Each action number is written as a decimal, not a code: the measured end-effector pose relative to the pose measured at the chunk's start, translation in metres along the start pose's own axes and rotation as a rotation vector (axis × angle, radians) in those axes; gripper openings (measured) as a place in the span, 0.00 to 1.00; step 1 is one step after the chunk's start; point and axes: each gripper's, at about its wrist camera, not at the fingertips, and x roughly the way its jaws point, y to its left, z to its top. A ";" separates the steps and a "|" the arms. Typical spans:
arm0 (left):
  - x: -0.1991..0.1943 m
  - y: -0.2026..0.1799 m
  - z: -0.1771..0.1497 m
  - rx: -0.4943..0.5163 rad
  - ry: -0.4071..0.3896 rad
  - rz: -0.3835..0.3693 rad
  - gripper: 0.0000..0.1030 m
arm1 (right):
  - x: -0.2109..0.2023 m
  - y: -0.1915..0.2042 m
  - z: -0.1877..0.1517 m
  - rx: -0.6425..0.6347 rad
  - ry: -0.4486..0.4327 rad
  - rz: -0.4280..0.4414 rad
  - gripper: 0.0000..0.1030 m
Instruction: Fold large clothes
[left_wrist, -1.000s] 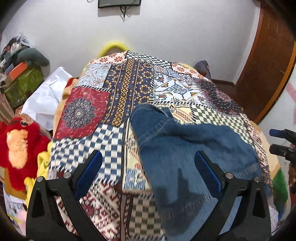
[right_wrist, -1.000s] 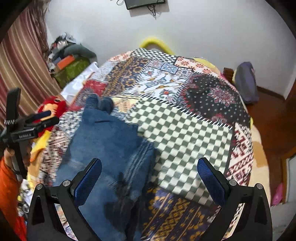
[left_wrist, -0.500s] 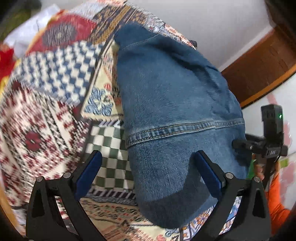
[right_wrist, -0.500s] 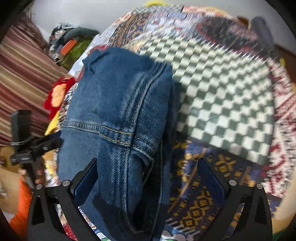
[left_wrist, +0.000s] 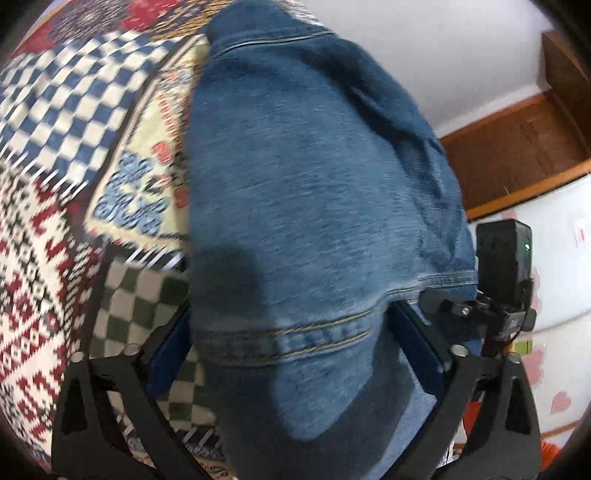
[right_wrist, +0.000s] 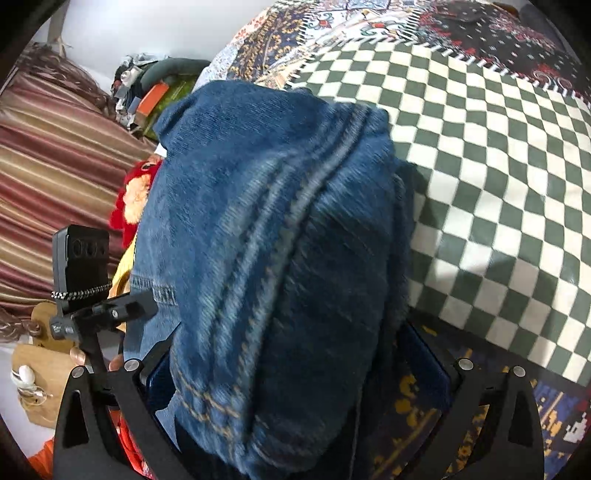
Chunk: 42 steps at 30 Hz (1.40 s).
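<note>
Folded blue jeans lie on the patchwork bedspread, and fill the middle of both views. My left gripper is open, with its blue pads on either side of the near denim end, by the stitched hem. My right gripper is open too and straddles the near end of the jeans along the double seam. Each gripper shows in the other's view: the right one at the jeans' right edge, the left one at their left edge.
The green-checked patch of the bedspread spreads right of the jeans. A red plush toy and a pile of things sit left of the bed by a striped curtain. A wooden door stands at the right.
Both grippers have come down and forward onto the near end of the jeans, which now lies between each pair of fingers. The jaws look slightly narrower than before.
</note>
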 end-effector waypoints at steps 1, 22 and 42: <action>0.001 -0.002 0.000 -0.002 -0.003 0.007 0.95 | -0.001 0.003 0.000 -0.002 -0.014 0.006 0.96; -0.122 -0.071 -0.028 0.168 -0.207 0.017 0.57 | -0.084 0.105 -0.008 -0.155 -0.189 0.020 0.37; -0.214 0.028 -0.071 0.050 -0.256 0.078 0.57 | -0.016 0.236 -0.038 -0.235 -0.087 0.044 0.37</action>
